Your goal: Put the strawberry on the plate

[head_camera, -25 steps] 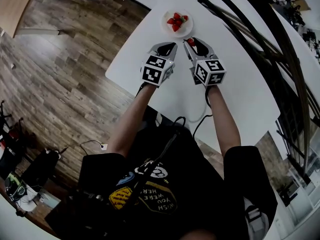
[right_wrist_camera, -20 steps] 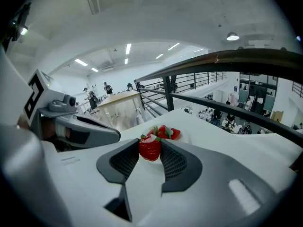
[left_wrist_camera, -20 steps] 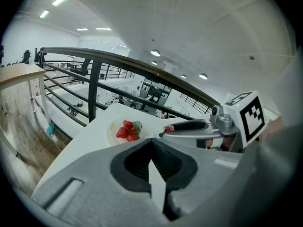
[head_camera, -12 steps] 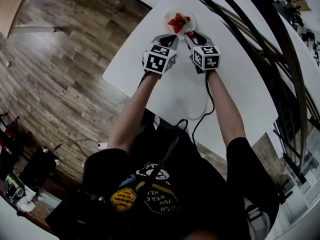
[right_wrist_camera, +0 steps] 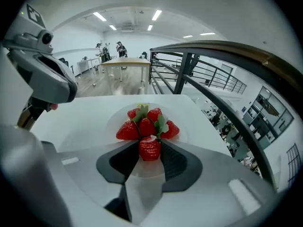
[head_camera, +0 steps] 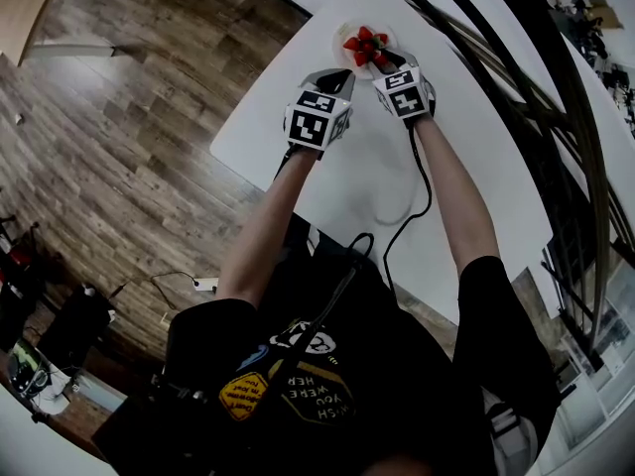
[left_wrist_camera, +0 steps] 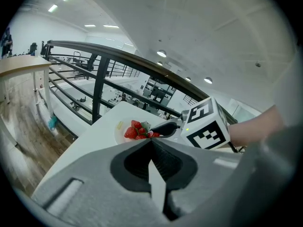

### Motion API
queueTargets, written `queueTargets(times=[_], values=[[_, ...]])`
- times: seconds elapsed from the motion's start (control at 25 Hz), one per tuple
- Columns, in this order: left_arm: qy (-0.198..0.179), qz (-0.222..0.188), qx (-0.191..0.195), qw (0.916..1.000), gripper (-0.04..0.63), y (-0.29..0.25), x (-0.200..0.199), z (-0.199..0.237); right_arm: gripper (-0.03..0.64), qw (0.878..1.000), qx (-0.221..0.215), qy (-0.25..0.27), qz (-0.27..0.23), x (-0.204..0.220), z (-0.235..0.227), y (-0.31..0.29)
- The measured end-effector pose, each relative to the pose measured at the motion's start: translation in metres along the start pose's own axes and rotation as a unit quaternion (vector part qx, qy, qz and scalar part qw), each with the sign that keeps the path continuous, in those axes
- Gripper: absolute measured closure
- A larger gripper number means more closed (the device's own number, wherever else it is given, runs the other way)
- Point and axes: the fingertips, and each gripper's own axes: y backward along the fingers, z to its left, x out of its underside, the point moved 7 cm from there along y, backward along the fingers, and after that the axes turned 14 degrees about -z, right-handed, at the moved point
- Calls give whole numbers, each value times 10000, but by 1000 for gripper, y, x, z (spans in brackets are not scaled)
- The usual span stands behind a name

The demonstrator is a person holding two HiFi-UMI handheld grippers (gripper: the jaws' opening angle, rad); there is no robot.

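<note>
Over the near edge of the plate (right_wrist_camera: 115, 123), the right claw (right_wrist_camera: 147, 144) is clamped on the strawberry (right_wrist_camera: 150, 151), with the heaped berries (right_wrist_camera: 147, 122) just ahead of it (a short push forward and down, then release, looks like all that remains). Beside it above the table (head_camera: 337, 167), the left claw (left_wrist_camera: 152, 143) hangs closed on nothing, a little farther from the plate than the right one

Ceiling lights (right_wrist_camera: 99, 16) above the right tool (right_wrist_camera: 150, 149) are glowing evenly; fisheye edges around it are bending and darkening into black corners.
</note>
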Motion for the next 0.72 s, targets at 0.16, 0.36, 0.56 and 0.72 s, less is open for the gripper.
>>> queueTargets(times=[0.16, 0.36, 0.56, 0.72], values=[[16, -2, 12, 10000, 594, 10, -1, -1, 459, 10000, -22, 71, 17, -6, 3, 2], [16, -69, 88, 9999, 594, 24, -6, -7, 458, 9967, 138, -560, -566, -18, 1, 31], [-30, -187, 201, 9996, 594, 43, -15, -23, 515, 9828, 396, -1182, -1365, -28, 10, 98], [-188, -266, 304, 9990, 594, 64, -26, -43, 547, 9687, 645, -1491, -1879, -40, 25, 158]])
